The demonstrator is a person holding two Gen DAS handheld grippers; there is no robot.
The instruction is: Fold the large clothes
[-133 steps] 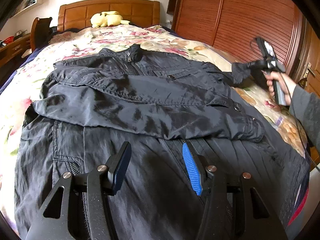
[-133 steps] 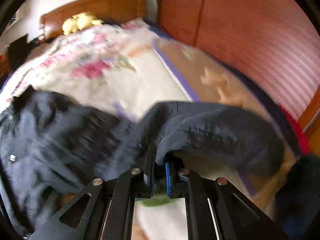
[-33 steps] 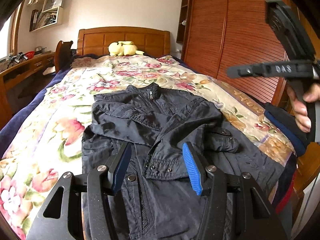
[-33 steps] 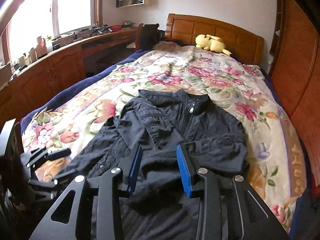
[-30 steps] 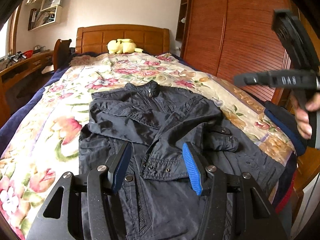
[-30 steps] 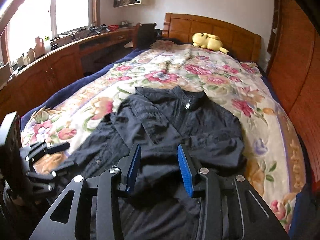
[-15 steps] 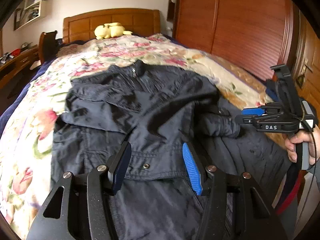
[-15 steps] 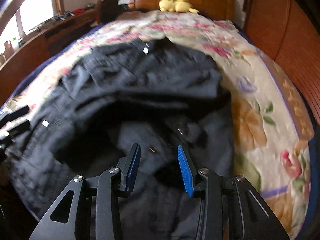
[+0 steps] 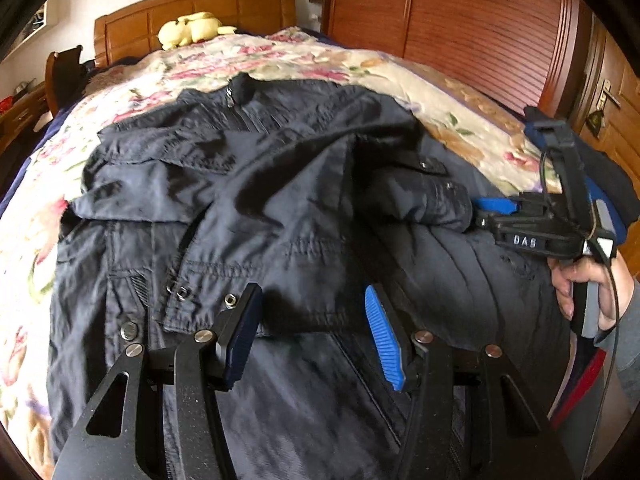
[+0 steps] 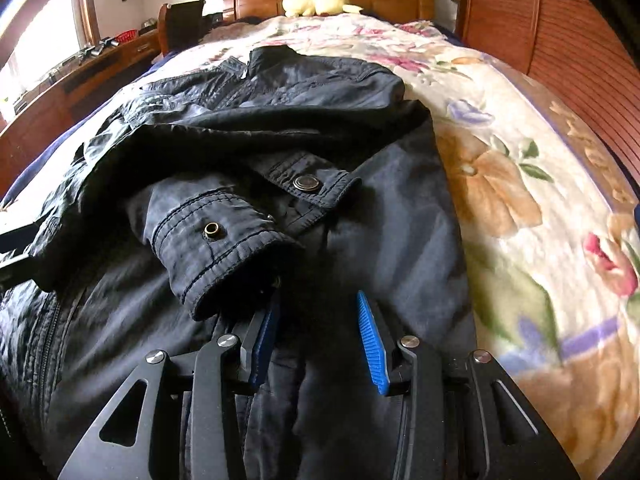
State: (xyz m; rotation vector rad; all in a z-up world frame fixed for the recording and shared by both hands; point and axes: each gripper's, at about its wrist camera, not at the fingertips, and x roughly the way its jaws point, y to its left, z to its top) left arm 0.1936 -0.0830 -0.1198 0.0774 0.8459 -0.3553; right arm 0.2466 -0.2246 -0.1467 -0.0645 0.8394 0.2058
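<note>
Showing only in the left wrist view: the person's hand (image 9: 580, 284) at right edge, gripping the right gripper (image 10: 316, 328) level. Dark jacket (image 9: 260, 200) lies mid-frame on the floral bed (image 10: 520, 160). Right jaws apart at the cuff (image 10: 224, 248); left gripper (image 9: 312, 328) apart, empty, over the hem.

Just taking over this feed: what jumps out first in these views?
A dark jacket fills the near half of the floral bed, both sleeves folded across its front. The right claw sits open right at the cuff of the top sleeve, while the left claw hovers open over the hem. A yellow plush lies by the headboard.
</note>
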